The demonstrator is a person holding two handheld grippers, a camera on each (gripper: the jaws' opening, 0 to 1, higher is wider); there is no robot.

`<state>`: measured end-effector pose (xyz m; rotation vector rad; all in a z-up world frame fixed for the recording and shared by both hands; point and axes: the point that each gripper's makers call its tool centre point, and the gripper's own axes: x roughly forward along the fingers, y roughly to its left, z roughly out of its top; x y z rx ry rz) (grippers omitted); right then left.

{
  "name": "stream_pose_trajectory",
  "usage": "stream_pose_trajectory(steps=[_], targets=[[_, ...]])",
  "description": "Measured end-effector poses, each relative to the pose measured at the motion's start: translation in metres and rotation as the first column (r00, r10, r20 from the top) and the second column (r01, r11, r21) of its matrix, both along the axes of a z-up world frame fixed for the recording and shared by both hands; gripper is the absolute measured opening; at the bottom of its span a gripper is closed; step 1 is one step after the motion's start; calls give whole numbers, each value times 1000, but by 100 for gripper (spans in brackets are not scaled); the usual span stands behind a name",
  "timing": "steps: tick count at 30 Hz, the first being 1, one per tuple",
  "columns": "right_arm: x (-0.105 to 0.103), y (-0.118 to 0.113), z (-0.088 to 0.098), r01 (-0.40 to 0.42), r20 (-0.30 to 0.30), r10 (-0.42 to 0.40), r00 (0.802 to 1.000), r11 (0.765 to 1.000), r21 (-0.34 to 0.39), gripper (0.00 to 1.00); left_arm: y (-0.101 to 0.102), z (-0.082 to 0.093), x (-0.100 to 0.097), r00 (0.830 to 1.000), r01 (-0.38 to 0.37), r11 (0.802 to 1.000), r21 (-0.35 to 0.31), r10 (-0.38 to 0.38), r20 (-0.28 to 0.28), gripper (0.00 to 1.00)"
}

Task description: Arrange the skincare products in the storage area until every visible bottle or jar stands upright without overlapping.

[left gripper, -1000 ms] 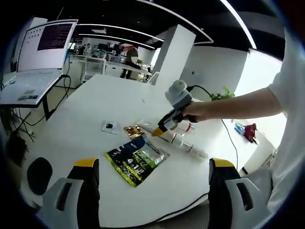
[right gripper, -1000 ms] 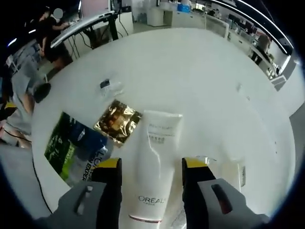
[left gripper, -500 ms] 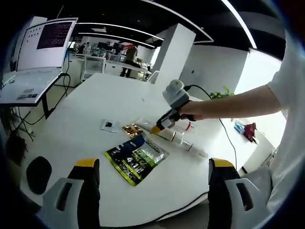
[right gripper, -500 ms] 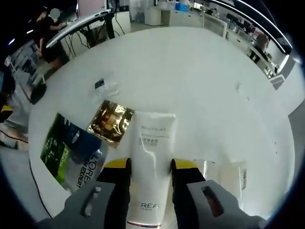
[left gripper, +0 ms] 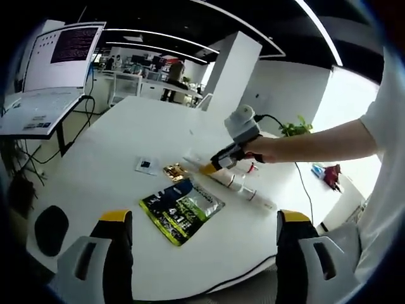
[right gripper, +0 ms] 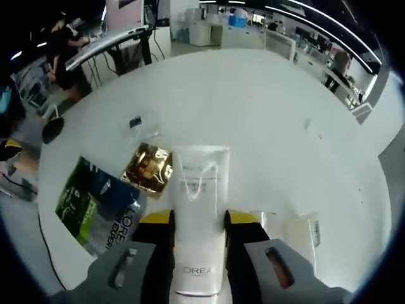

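A: Item one, the white tube point(right gripper: 201, 209). Location and grip?

B: Recorded on the white table point(right gripper: 253, 101), near its front edge, between the jaws of the right gripper point(right gripper: 197, 223). Both jaws pressed against the tube's sides, so clamped on it. In the left gripper view that gripper point(left gripper: 212, 167) sat over the same tube point(left gripper: 197, 163), with a person's hand point(left gripper: 256, 149) behind it.

A: Orientation?

B: Not upright. Long axis ran along the jaws, away from the right camera: flat crimped end far, capped end toward the camera. Whether it was just clear of the table could not be told.

A: Other stock?

B: A gold sachet point(right gripper: 148, 168) just beside the tube; a green and blue packet point(right gripper: 95, 200) further out, flat; a small clear sachet point(right gripper: 142, 123) beyond. On the other side, clear and pale containers point(right gripper: 297, 233) lying down, detail too blurred to list.

A: Left gripper?

B: Left gripper point(left gripper: 199, 218) held back from the table, jaws wide apart, nothing between them.

A: Progress?

B: Early, by my reading. Nothing stood upright; the tube was gripped but not stood, and the lying containers remained untouched.
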<state>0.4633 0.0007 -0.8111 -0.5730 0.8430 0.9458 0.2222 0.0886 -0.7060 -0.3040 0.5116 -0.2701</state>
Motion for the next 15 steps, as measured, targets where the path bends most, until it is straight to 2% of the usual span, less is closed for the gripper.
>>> stream_pose_trajectory(steps=[2,4,8,9,12,13,15], targets=[[-4,-3,11,-2,21,2,1000,1000,24,29,-1,0,0,1000,5,1000,3,-5,1,87],[-3,-3,15,4,37,-6,999,999,50,29,-2,0,0,1000,13,1000,7,-13,-1,87],[-12,-3,31,4,76,-13,997,993,119,29,-6,2,0,999,33,999,1,-33,1,87],[-22,-6,41,5,87,-16,996,991,132,29,-9,3,-1,999,44,999,-6,-44,6,87],[-22,-5,47,-5,102,-11,995,988,155,28,-12,2,-1,998,61,998,5,-61,6,87],[-30,-4,55,-9,112,-10,994,986,168,28,-13,2,-2,998,67,998,8,-67,6,87],[-31,-4,61,-10,125,-14,992,982,187,28,-15,2,-2,997,74,997,13,-74,7,87]])
